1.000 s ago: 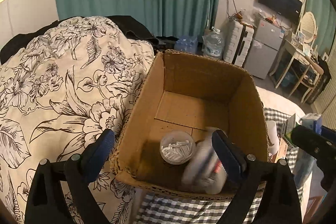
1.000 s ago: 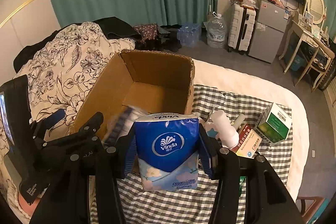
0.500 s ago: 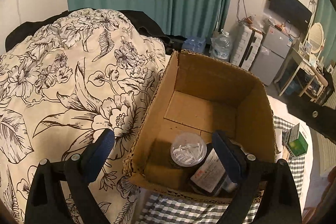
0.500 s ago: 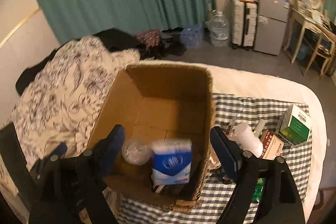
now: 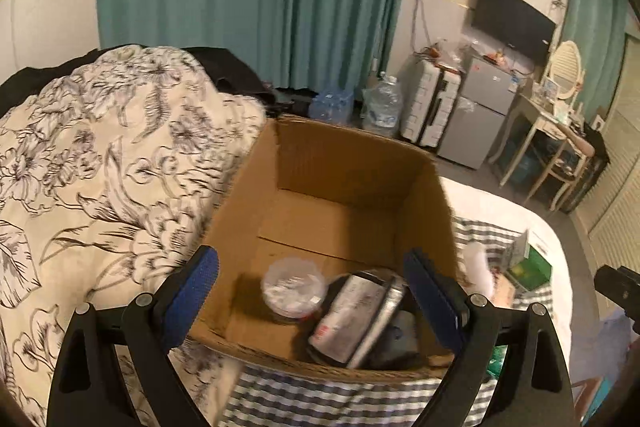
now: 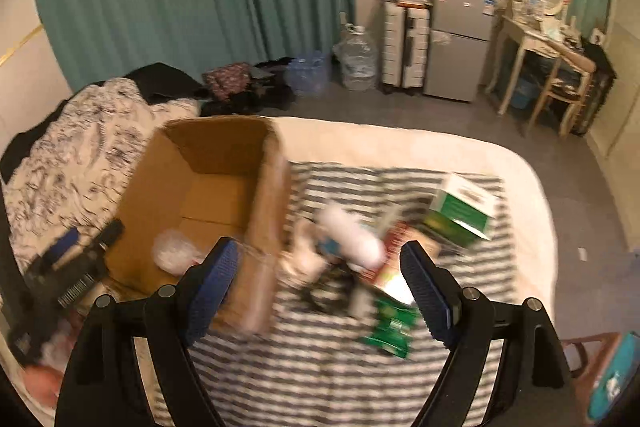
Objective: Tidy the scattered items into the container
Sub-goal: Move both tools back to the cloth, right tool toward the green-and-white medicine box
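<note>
Clutter point(image 6: 360, 259) lies at twelve o'clock from my right gripper point(image 6: 320, 277), whose fingers stand wide apart and empty; the cardboard box point(image 6: 264, 211) sits at ten. My left gripper point(image 5: 312, 291), equally wide and empty, hovers over the box, so the right is nearer. Blur smears the pile; a white bottle point(image 6: 352, 235) seems to run ten-to-four.

Box point(image 5: 240, 211) far half looks free; round tub point(image 5: 294, 291), pouch point(image 5: 356, 323) crowd the near end
</note>
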Tool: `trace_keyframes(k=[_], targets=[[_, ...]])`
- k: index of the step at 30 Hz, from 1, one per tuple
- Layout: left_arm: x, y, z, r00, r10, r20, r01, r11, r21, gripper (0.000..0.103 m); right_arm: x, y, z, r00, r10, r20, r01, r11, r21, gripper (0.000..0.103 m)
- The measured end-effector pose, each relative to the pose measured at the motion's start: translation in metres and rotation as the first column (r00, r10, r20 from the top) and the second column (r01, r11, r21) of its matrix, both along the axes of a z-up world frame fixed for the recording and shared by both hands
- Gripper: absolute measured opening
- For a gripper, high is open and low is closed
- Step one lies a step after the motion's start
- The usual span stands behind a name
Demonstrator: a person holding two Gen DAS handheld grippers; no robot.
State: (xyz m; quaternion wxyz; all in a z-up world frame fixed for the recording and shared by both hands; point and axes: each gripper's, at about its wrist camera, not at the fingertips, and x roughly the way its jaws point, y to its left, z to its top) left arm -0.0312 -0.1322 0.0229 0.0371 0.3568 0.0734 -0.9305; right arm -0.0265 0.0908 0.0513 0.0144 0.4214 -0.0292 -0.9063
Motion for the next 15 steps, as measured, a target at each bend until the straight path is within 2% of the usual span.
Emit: trace_keyframes(k=[6,9,11,15], targets=[[0.017,0.053,0.000,0.994,-0.112,-0.015,0.112,0.994,-0.015,0.096,0.036,0.055,0.004,0.997,-0.073,-0.016,0.072,0.997,-0.009,0.083],[0.029,0.086,-0.006,0.982,-0.190,-0.019,0.190,0.982,-0.020,0.103,0.044,0.080,-0.004,0.993,-0.115,-0.030,0.115,0.993,-0.009,0.083],[0.038,0.107,-0.013,0.971,-0.237,-0.036,0.236,0.971,-0.025,0.103,0.047,0.097,-0.012,0.987,-0.158,-0.042,0.157,0.987,-0.021,0.083],[0.046,0.151,-0.033,0.945,-0.325,-0.021,0.320,0.939,-0.125,0.103,0.043,0.132,-0.039,0.976,-0.215,-0.016,0.213,0.974,-0.078,0.083]])
